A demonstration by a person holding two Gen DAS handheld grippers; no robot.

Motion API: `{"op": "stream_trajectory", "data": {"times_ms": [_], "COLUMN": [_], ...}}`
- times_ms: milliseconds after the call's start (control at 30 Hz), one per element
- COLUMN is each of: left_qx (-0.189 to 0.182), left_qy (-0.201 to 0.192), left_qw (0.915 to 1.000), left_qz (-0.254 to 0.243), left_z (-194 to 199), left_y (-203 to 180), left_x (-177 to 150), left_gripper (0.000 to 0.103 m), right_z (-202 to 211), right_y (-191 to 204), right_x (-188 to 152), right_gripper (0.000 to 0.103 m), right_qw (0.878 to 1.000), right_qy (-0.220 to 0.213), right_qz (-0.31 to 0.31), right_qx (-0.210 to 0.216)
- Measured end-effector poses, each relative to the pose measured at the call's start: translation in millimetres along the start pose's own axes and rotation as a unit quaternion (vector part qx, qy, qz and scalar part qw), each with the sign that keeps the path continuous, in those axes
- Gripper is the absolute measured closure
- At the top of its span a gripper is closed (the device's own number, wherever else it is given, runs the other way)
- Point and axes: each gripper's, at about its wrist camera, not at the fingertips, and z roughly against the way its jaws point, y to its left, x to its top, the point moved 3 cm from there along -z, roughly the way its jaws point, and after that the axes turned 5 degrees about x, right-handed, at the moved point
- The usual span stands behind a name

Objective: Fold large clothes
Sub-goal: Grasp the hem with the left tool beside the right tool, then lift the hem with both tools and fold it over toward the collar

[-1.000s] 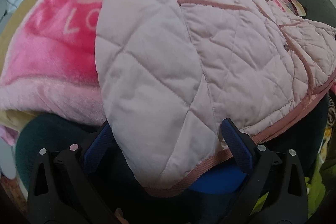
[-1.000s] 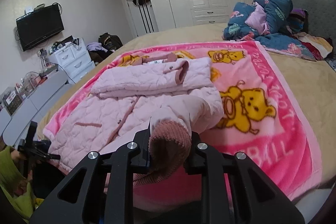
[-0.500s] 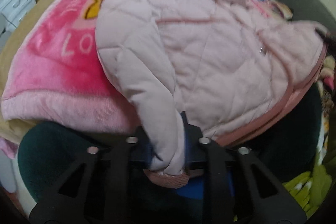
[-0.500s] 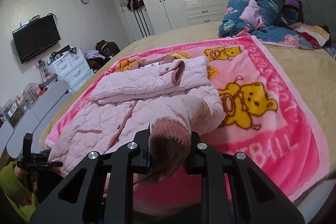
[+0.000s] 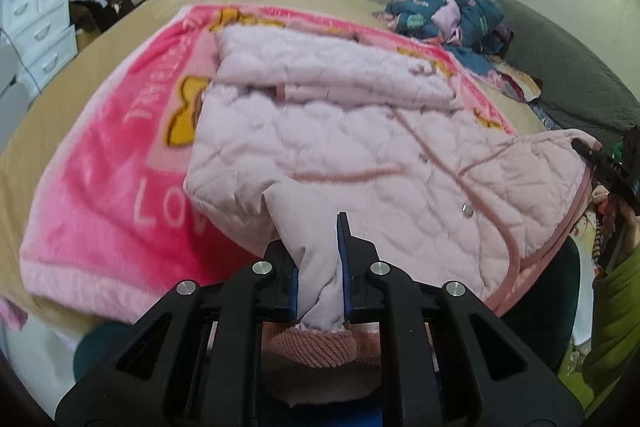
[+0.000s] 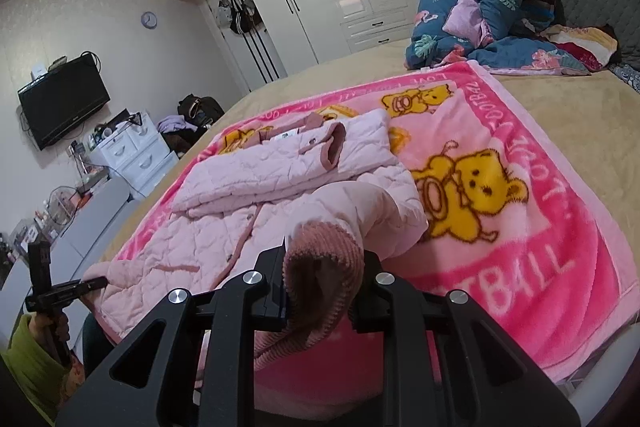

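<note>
Both grippers are angled down at the bed and clamped onto the pink quilted jacket (image 5: pixel 360 131). Left gripper (image 5: pixel 320 291) has just snapped shut on a pinch of a bottom corner, near the hem. Right gripper (image 6: pixel 324 279) is squeezing the ribbed dusty-pink cuff (image 6: pixel 320 267) of a sleeve. Jacket's spread across a pink teddy bear blanket (image 6: pixel 520 227), top part folded over, looking puffy and wrinkly.
</note>
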Motion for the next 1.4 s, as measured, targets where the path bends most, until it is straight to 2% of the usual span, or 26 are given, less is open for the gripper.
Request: {"op": "stream_trajectory", "data": {"times_ms": [267, 633, 1400], "left_qx": [-0.012, -0.016, -0.009], "left_qy": [-0.042, -0.080, -0.116], "left_qw": [0.9990, 0.9965, 0.9925], "left_qz": [0.008, 0.021, 0.037], "left_z": [5.5, 9.8, 18.7], "left_y": [-2.6, -1.0, 7.3], "left_x": [30.9, 70.2, 137.2], "left_gripper": [0.095, 0.095, 0.095], "right_z": [-7.4, -19.1, -33.3], "right_y": [-6.8, -3.4, 3.9], "right_x": [20.6, 52.7, 123.1], "right_gripper": [0.085, 0.085, 0.086], "right_qw": [1.000, 0.999, 0.998], "right_qy": [-0.013, -0.034, -0.061], "right_qz": [-0.021, -0.027, -0.029], "right_qx": [0.011, 0.018, 0.015]}}
